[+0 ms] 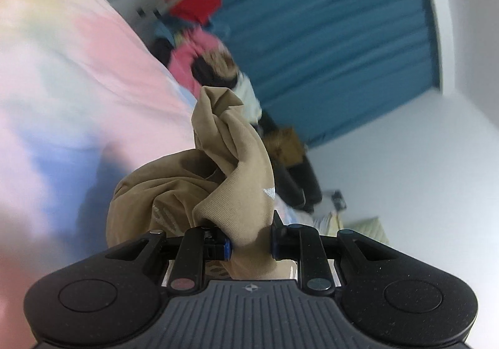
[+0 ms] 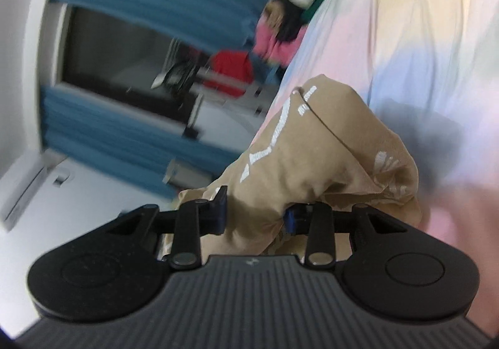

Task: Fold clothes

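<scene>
Over the pastel tie-dye bedsheet [image 1: 78, 74], both tools have cloth in their grip. Left gripper [image 1: 250, 244] has its fingers pinched nearly together on a bunched ridge of the tan knit garment with white printed lettering [image 1: 230, 162]; right gripper [image 2: 254, 215] clamps another fold of that same garment [image 2: 312, 155], its fingers a little apart with fabric filling the gap. Between them the garment hangs crumpled just above the sheet, no neat crease anywhere. So folding looks barely begun: spreading it flat and every fold remain. Further back a heap of mixed coloured clothes [image 1: 199, 62] waits by the blue pleated curtain [image 1: 327, 46], seemingly unfolded.
</scene>
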The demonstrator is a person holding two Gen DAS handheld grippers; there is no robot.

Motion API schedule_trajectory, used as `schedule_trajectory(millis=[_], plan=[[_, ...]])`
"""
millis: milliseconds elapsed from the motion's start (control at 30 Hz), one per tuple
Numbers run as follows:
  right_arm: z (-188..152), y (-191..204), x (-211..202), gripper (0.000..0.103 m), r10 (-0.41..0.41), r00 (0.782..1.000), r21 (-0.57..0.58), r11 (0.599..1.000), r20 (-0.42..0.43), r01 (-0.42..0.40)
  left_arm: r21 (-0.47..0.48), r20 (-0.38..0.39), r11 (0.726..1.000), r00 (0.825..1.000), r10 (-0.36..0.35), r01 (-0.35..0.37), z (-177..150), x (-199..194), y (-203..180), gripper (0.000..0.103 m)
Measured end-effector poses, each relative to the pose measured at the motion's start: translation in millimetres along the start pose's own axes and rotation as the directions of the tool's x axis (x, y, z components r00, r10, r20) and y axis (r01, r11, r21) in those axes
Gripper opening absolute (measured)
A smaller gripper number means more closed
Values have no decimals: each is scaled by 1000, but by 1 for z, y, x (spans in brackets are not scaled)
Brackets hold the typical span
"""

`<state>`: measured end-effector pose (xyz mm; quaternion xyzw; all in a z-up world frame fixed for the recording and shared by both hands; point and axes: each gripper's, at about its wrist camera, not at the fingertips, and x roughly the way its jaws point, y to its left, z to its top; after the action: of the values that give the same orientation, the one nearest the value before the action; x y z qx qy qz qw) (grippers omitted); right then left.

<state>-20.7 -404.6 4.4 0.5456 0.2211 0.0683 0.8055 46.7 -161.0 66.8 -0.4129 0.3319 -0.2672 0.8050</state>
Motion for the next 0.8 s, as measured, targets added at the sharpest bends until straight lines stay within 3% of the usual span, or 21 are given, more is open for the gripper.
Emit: schedule_trajectory(millis=[167,300,400,533,633,800], plan=[[106,-9,12,37,-99,987,-40,994,128,105,-42,-97,998,994,-59,55,19,136,-41,23],[169,-20,28,36,-158,952,-131,972,263,197,61,-111,996,992,-65,72,18,227,-67,23],[192,-43,50,36,-198,924,-160,952,326,260,137,-133,988,990,-51,69,6,278,-66,23],[191,-89,78,34,-259,891,-161,927,374,337,218,-206,975,978,6,40,-12,322,-31,23],[165,-107,90,34,-313,853,-196,885,418,422,226,-251,974,968,26,32,-23,316,0,23],[107,-135,83,34,-339,863,-143,898,374,415,251,-288,968,954,81,-6,-25,300,50,24]])
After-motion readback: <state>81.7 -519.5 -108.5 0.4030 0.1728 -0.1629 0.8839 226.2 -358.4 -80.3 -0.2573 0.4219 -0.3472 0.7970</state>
